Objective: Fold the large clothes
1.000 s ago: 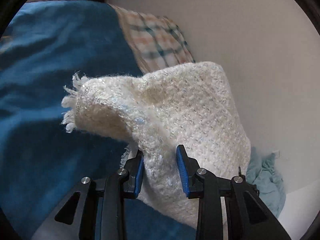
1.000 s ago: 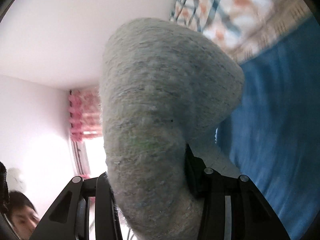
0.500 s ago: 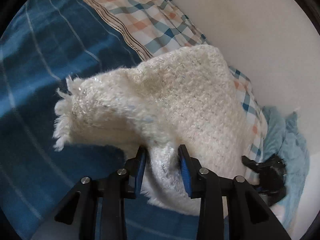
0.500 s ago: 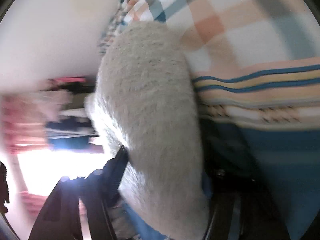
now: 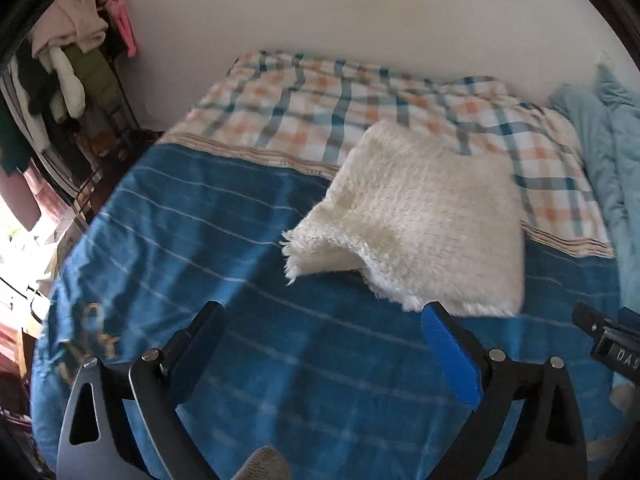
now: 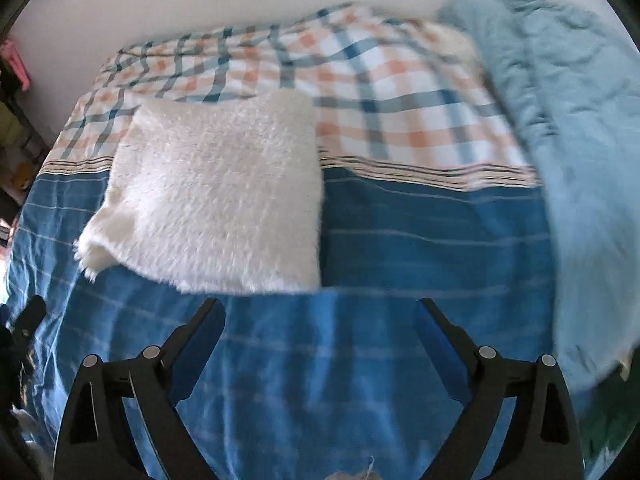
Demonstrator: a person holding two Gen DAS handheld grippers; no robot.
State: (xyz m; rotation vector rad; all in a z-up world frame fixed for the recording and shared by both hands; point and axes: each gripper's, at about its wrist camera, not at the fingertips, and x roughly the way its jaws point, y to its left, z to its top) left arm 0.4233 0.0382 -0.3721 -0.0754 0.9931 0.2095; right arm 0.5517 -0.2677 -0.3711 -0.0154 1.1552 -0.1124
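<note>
Both of your tools are empty: the left gripper (image 5: 324,328) and the right gripper (image 6: 320,320) each hang with jaws spread wide over the blue striped bedspread (image 5: 192,248), gripping nothing. The fluffy cream knitted garment (image 6: 216,196) lies folded into a rough square on the bed, straddling the seam where the blue cloth meets the orange-and-blue checked panel (image 6: 400,92), just ahead of your fingertips but apart from them. The weak spot is the near left corner (image 5: 316,250), which curls up off the bedspread with a gap beneath it; if you leave it, the springy knit may relax and let the top layer slide open, and if you press it carelessly a fingertip could snag the loose fringe and drag the whole stack askew. The crumpled pale blue quilt (image 6: 580,140) sits close on the right, so a wide sweep there could pull it onto the fold. Your left view alone shows the clothes rack hung with garments (image 5: 68,60) by the wall and the lifted corner in profile; your right view alone shows the garment's straight right edge and most of the quilt.
</note>
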